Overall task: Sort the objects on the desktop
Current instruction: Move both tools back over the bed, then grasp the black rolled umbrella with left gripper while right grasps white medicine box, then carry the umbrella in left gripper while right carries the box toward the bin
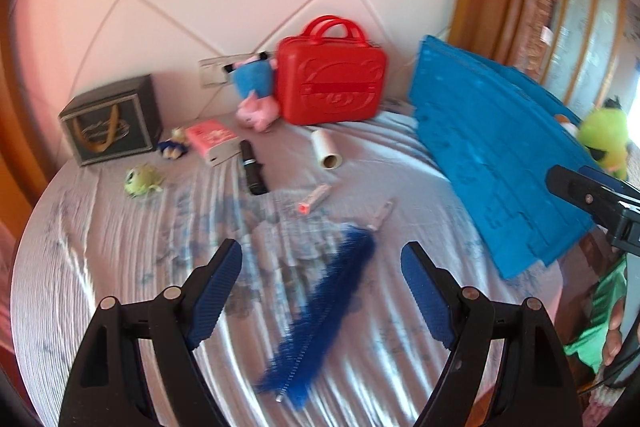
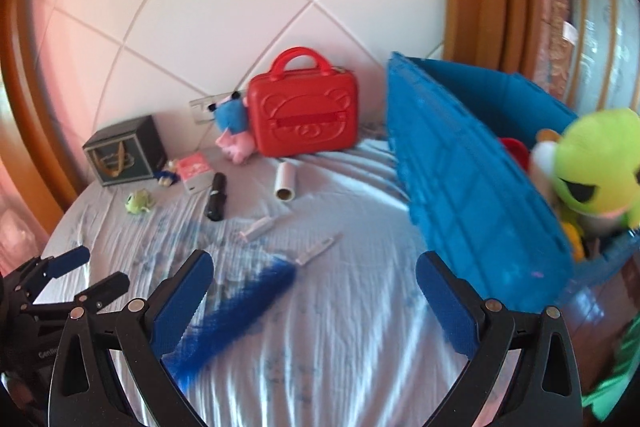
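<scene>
A blue feather (image 1: 324, 303) lies on the pale sheet between the open jaws of my left gripper (image 1: 322, 255); it also shows in the right wrist view (image 2: 236, 311). My right gripper (image 2: 314, 267) is open and empty, next to the blue plastic crate (image 2: 472, 187). The crate (image 1: 492, 151) holds a green frog plush (image 2: 592, 171). Further back lie a white roll (image 1: 328, 149), a black flashlight (image 1: 252, 167), a pink box (image 1: 212, 141), two small tubes (image 1: 316, 197) and a small green plush (image 1: 142, 181).
A red toy suitcase (image 1: 332, 79) stands against the padded wall with a blue-pink plush (image 1: 256, 91) beside it. A dark gift box (image 1: 112, 119) sits at the back left. Wooden bed frame and green cloth (image 1: 600, 315) lie to the right.
</scene>
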